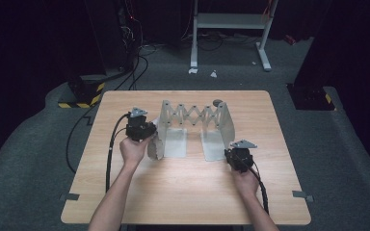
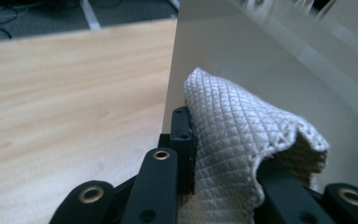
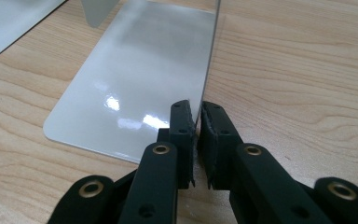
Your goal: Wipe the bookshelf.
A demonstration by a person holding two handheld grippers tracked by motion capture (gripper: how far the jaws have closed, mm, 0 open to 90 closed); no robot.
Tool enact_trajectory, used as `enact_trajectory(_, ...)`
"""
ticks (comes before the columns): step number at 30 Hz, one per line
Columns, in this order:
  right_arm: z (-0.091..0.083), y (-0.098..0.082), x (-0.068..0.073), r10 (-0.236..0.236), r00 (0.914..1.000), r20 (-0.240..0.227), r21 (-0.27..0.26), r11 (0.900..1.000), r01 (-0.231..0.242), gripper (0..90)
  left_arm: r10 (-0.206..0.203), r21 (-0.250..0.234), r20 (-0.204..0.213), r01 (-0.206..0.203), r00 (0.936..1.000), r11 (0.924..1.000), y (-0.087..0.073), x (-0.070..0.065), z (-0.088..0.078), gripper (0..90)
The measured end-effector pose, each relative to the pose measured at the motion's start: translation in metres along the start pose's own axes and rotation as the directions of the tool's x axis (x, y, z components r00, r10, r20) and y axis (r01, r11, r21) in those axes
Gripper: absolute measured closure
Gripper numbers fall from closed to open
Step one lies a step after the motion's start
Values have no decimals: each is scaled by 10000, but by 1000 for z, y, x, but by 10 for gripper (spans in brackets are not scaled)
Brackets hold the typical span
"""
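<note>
While two grippers clamp, one cloth [image 2: 242,135], one bookend rack [image 1: 195,115]

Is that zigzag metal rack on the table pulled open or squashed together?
Pulled open. The rack's two end plates stand well apart, and the crisscross lattice between them is stretched wide.

A light wooden tabletop [image 1: 183,192] with rounded corners is seen mid-frame, set on grey floor. An extendable metal bookend rack [image 1: 195,115] (two flat base plates, a scissor lattice between its upright ends) is stood on its upper middle.
</note>
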State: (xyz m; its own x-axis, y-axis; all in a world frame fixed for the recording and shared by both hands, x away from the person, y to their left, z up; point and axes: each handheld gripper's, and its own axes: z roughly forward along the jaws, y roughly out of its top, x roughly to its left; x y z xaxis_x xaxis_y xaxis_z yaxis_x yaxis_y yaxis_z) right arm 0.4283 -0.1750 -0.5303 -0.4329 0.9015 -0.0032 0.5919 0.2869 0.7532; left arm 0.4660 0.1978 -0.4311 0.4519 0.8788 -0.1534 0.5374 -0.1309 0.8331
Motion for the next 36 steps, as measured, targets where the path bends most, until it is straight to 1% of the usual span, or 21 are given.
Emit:
enact_trajectory(4, 0, 0, 0, -11, 10000, -23, 3, 10000, 11, 830, -67, -257, 203, 72, 9998, 9996, 15, 4, -5, 813)
enact_trajectory(7, 0, 0, 0, -29, 10000, -70, 1, 10000, 29, 823, 20, -398, 236, -10, 9997, 9992, 26, 6, -6, 815)
enact_trajectory(11, 0, 0, 0, -14, 10000, -69, 9, 10000, 14, 822, 144, -456, 250, -132, 9996, 9989, 39, 7, -4, 816)
enact_trajectory(13, 0, 0, 0, -13, 10000, -69, 8, 10000, 13, 822, 106, -520, 268, -92, 9996, 9986, 44, 9, -2, 816)
enact_trajectory(15, 0, 0, 0, -14, 10000, -83, 6, 10000, 14, 821, 14, -511, 272, 0, 9996, 9987, 49, 12, 1, 816)
enact_trajectory(17, 0, 0, 0, -28, 9999, -97, 2, 10000, 28, 820, 16, -474, 229, -5, 9997, 9989, 52, 13, 5, 816)
enact_trajectory(19, 0, 0, 0, -26, 9999, -98, -1, 10000, 26, 820, -71, -474, 237, 82, 9997, 9988, 52, 14, 10, 816)
enact_trajectory(21, 0, 0, 0, -20, 9999, -107, 3, 10000, 20, 820, -177, -342, 222, 185, 9996, 9992, 50, 16, 15, 815)
enact_trajectory(22, 0, 0, 0, -24, 9999, -103, 3, 10000, 24, 819, -164, -239, 186, 168, 9997, 9996, 49, 17, 17, 815)
enact_trajectory(26, 0, 0, 0, -21, 9999, -106, -2, 10000, 21, 818, -217, -189, 171, 220, 9996, 9996, 44, 17, 24, 814)
enact_trajectory(28, 0, 0, -1, -17, 9999, -107, -2, 10000, 17, 817, -224, -65, 159, 226, 9996, 9997, 41, 18, 27, 814)
enact_trajectory(30, 0, 0, 0, -30, 9999, -102, 0, 10000, 30, 817, -212, 170, 77, 211, 9997, 9996, 34, 19, 32, 813)
enact_trajectory(32, 0, 0, 0, -36, 9999, -103, 0, 10000, 36, 816, -249, 207, 71, 247, 9997, 9995, 31, 20, 33, 812)
enact_trajectory(34, 0, 0, 0, -30, 9999, -111, 0, 10000, 30, 815, -297, 375, 5, 297, 9996, 9989, 22, 19, 38, 812)
enact_trajectory(36, 0, 0, 0, -19, 9999, -107, 7, 10000, 19, 814, -328, 384, 4, 328, 9995, 9987, 20, 19, 39, 812)
